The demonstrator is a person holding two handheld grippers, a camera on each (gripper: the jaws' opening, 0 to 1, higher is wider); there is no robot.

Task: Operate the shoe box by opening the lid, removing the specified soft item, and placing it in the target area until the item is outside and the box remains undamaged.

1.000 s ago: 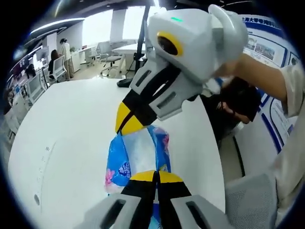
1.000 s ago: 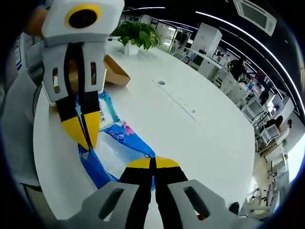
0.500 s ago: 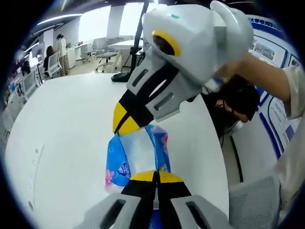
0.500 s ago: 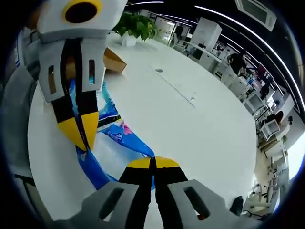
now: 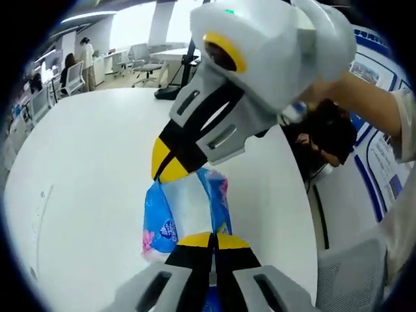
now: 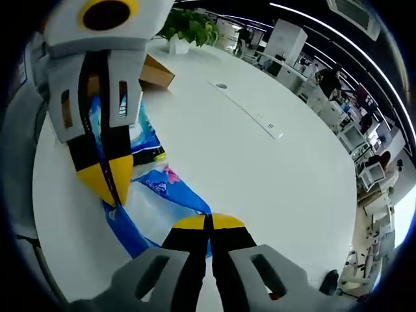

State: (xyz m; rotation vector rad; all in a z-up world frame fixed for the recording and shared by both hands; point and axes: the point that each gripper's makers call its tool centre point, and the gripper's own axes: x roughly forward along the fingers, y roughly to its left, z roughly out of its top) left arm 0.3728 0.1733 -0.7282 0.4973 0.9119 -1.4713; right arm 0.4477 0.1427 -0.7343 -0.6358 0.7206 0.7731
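A soft blue tissue pack [image 5: 185, 208] with a pink flower print hangs stretched between both grippers above the white table [image 5: 84, 169]. At the bottom of the left gripper view, my left gripper [image 5: 212, 239] is shut on the pack's near end. My right gripper [image 5: 168, 170] reaches in from the upper right, shut on the far end. In the right gripper view, my right gripper [image 6: 209, 221] pinches the tissue pack [image 6: 156, 195], and the left gripper [image 6: 109, 188] holds its other end. The brown cardboard shoe box [image 6: 156, 71] sits behind on the table [image 6: 260, 169].
A potted plant [image 6: 188, 26] stands past the box. A cable port [image 6: 221, 86] and a slot strip sit mid-table. A person's forearm [image 5: 364, 97] holds the right gripper above a dark bag [image 5: 325, 130]. Office chairs and desks ring the room.
Both cameras have shifted slightly and each opposite gripper looms a little larger. The tissue pack stays pinched at both ends.
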